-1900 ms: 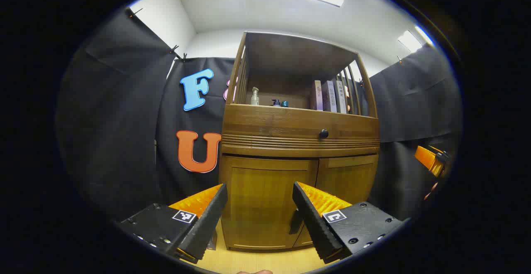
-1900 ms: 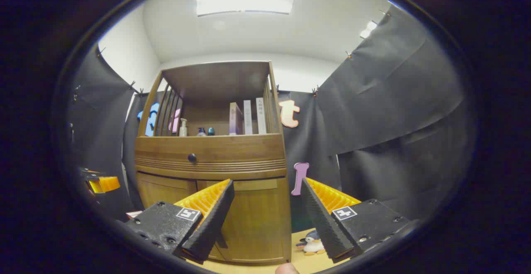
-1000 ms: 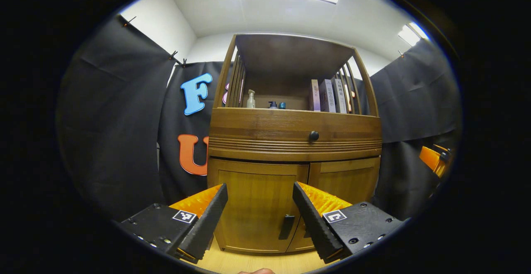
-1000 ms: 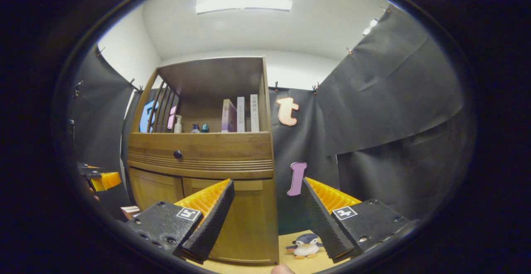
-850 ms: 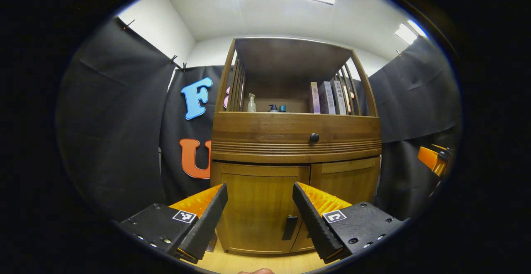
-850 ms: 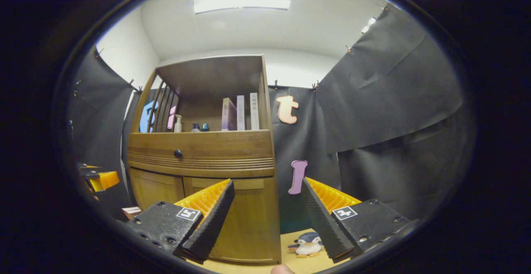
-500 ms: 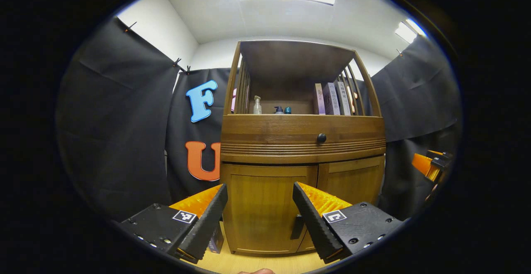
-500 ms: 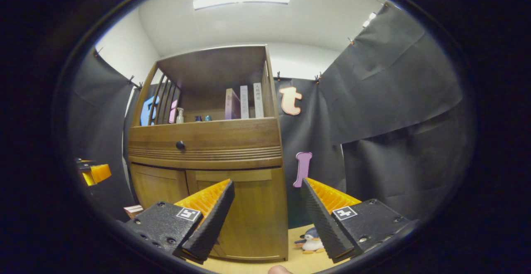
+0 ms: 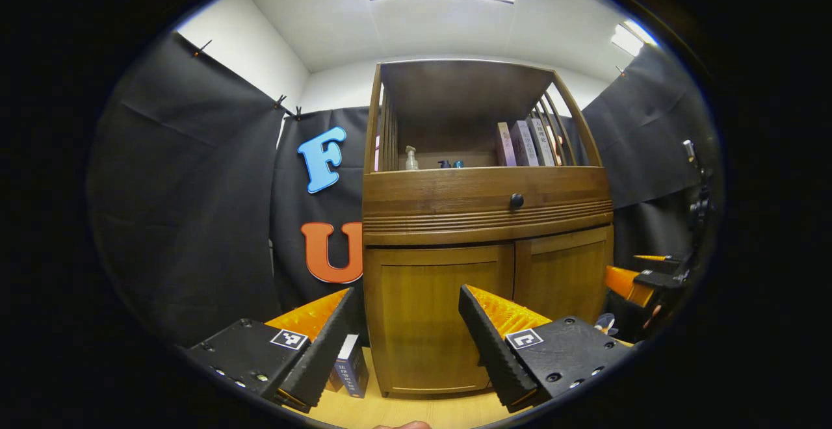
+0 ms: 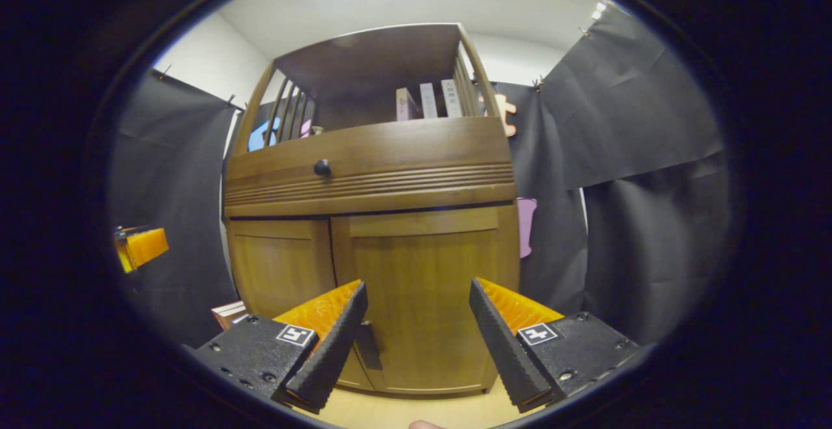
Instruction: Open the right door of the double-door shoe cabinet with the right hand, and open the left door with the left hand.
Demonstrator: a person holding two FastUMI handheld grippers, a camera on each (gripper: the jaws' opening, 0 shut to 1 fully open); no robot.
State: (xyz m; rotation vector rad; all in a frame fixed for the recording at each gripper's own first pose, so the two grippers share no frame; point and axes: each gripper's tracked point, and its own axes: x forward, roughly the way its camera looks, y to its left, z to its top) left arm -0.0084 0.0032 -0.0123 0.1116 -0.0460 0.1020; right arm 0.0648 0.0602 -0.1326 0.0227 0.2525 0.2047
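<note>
Wooden cabinet doors sit closed ahead of my right gripper and left gripper, both spread, grasping nothing.

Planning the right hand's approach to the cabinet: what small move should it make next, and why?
Probably ease the right tongs forward and slightly left onto the right door's handle. The tongs are open and the dark handle sits just inside the left finger, not yet between them. Both doors look closed, the right door first in the task.
</note>
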